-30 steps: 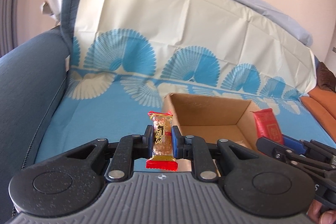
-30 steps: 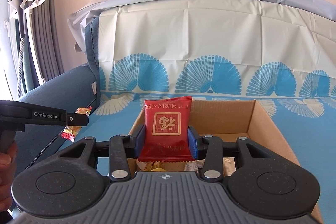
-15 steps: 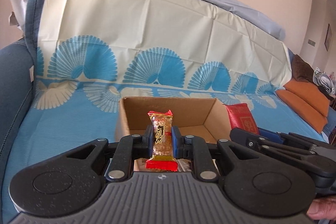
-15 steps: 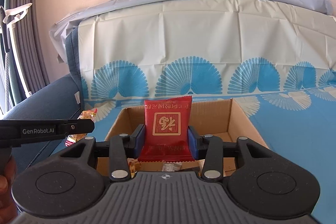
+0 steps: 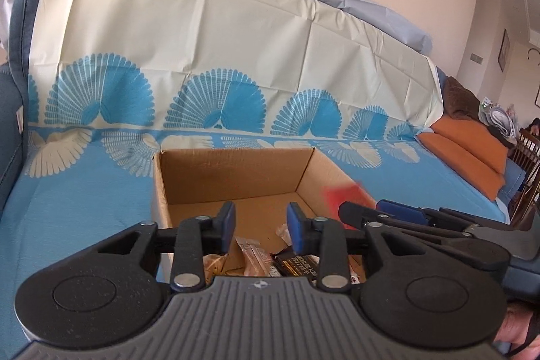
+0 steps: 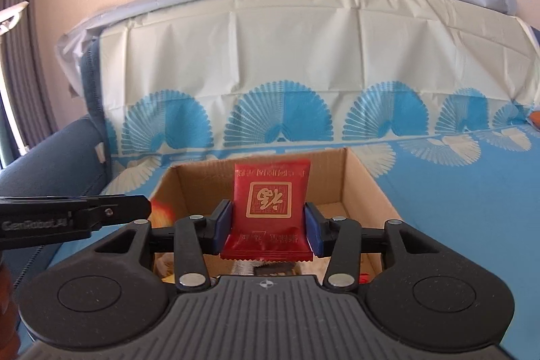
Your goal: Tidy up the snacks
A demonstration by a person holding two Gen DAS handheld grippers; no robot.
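Left gripper — jaws now apart, nothing between them. Half a second ago they pinched a small amber candy with red ends; that candy has left the grip. It hangs over the near end of the cardboard box, which sits on a sofa under a blue fan-print cover. Wrapped snacks lie on the box floor beneath the jaws; which of them is the dropped candy I cannot tell. In the right wrist view a blurred orange-red patch shows at the box's left wall, possibly that candy.

Right gripper — unchanged, still clamped on the red packet, held upright over the box with its print upside down. Seen from the left wrist view the packet is a red blur at the box's right edge.
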